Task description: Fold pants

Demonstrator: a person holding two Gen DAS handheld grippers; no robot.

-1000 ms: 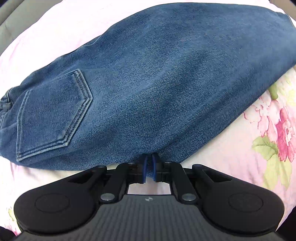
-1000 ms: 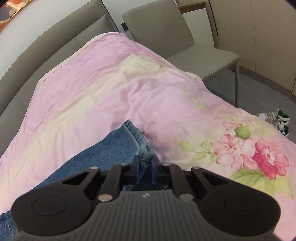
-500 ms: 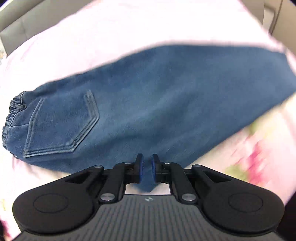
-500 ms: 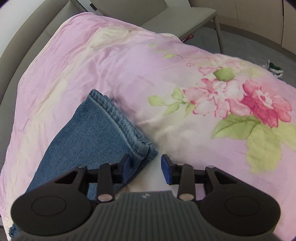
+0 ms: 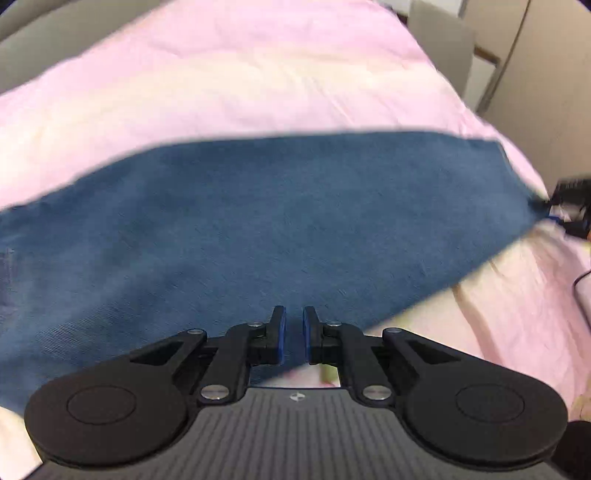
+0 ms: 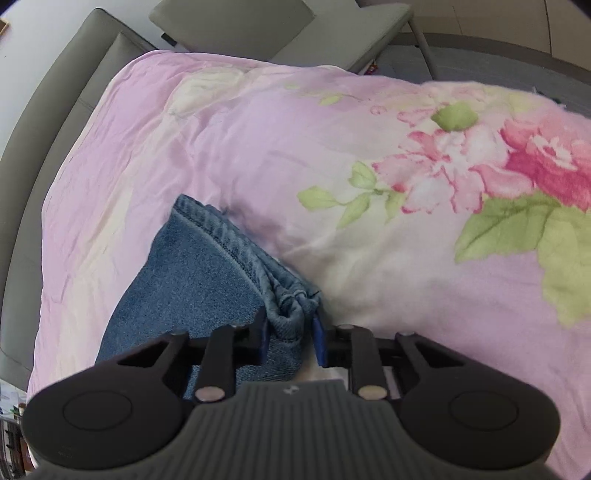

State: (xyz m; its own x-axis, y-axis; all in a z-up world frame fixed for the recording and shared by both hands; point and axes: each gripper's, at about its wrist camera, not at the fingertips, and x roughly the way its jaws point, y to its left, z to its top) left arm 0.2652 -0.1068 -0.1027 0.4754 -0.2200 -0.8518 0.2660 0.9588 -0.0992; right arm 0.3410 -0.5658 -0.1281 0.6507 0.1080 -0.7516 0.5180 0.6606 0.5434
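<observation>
- Jeans (image 5: 280,229): blue denim, spread lengthwise across a pink quilt (image 5: 229,85); in the left wrist view they run from the left edge of the frame to the far right. This view is blurred, and no seam or pocket can be made out in it.
- Left gripper (image 5: 294,334): its blue-padded fingers stand close together with a narrow gap, and the near edge of the denim lies in that gap. Whether the pads press on the cloth cannot be told.
- Right gripper (image 6: 290,334): its fingers are spread part way and sit either side of the corner of the hem (image 6: 236,240). The bunched, stitched corner fills most of the gap; the left pad lies against the denim, and the right pad stands just beside the corner.
- The same gripper shows in the left wrist view as a dark, blurred shape at the far end of the leg (image 5: 570,206).
- Quilt, right wrist view: pink, with printed flowers (image 6: 517,166) and green leaves to the right of the hem.
- Beyond the quilt: a grey headboard (image 6: 48,118) and a grey chair (image 6: 295,26).
</observation>
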